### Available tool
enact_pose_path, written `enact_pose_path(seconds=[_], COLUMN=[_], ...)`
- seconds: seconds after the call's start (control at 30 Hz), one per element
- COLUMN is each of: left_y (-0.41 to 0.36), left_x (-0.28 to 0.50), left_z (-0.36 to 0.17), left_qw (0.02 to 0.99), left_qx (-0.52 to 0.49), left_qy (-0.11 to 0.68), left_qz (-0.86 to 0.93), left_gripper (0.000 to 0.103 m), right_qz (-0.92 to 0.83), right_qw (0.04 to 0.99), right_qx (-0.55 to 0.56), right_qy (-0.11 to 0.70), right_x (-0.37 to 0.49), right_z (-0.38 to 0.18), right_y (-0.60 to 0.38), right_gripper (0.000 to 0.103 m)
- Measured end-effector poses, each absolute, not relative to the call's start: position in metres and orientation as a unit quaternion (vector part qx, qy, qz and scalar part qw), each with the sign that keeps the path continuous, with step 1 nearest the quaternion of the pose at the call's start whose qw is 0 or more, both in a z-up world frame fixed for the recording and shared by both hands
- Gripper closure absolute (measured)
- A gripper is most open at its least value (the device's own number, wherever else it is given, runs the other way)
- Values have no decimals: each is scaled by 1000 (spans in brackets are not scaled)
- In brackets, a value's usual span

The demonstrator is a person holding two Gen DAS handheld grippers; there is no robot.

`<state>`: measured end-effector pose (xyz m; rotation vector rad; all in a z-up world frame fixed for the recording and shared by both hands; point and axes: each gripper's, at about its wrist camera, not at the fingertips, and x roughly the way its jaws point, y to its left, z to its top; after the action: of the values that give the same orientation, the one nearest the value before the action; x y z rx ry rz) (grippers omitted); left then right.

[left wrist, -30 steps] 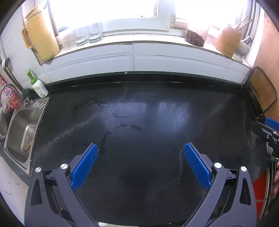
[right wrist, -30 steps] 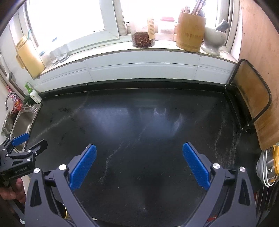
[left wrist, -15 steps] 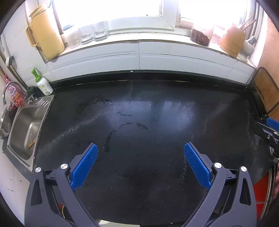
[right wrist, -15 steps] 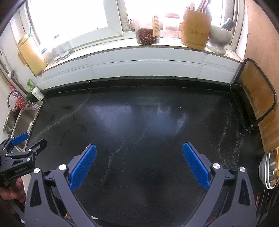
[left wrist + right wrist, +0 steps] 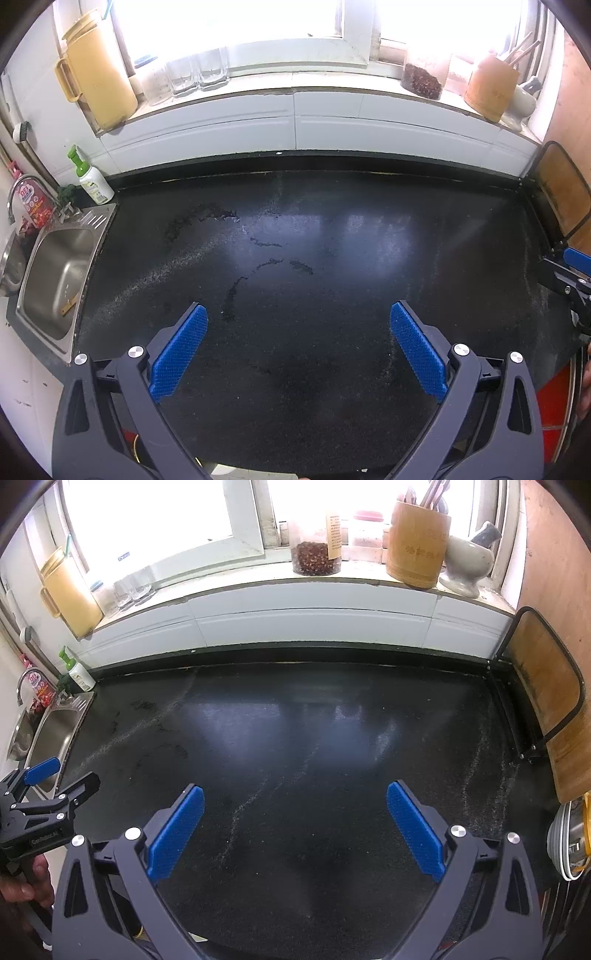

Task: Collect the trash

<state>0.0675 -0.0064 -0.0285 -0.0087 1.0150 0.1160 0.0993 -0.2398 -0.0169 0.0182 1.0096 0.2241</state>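
On the black worktop (image 5: pixel 332 258) no trash shows in either wrist view; the surface carries only dried smears and pale streaks. By my judgement the collecting is either finished or the trash lies out of frame, since neither the trash nor a bin can be seen, so I cannot tell where it is.

The left gripper (image 5: pixel 297 347) hangs above the near middle of the worktop with its jaws spread wide and nothing between them. The right gripper (image 5: pixel 295 825) is likewise wide open and empty, to the right of the left one.

Counted: two grippers, one steel sink (image 5: pixel 55 273) at the left with a thin stick-like scrap in its basin, one green-capped soap bottle (image 5: pixel 92 181) behind it, one yellow jug (image 5: pixel 98 79) on the window sill, a row of clear glasses (image 5: pixel 192 75) too blurred to number, one jar of dark red contents (image 5: pixel 314 555), one wooden utensil holder (image 5: pixel 419 542), one stone mortar (image 5: pixel 467 563) and one framed board (image 5: pixel 543 694) standing at the right end.
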Motion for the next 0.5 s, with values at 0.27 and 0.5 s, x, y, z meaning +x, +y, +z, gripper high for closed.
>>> enact_pose_path(seconds=[0.27, 0.5], left_y=[-5, -4], left_x=[66, 65], left_z=[-27, -27], left_qw=[872, 872], left_qx=[-10, -11], left_qy=[487, 486], left_qz=[55, 56], left_gripper=[7, 7], right_qz=[107, 108], right_qw=[870, 870], right_qx=[7, 7], right_qy=[480, 480], right_x=[98, 98], right_z=[-15, -15], right_y=[-240, -239], right_gripper=[7, 7])
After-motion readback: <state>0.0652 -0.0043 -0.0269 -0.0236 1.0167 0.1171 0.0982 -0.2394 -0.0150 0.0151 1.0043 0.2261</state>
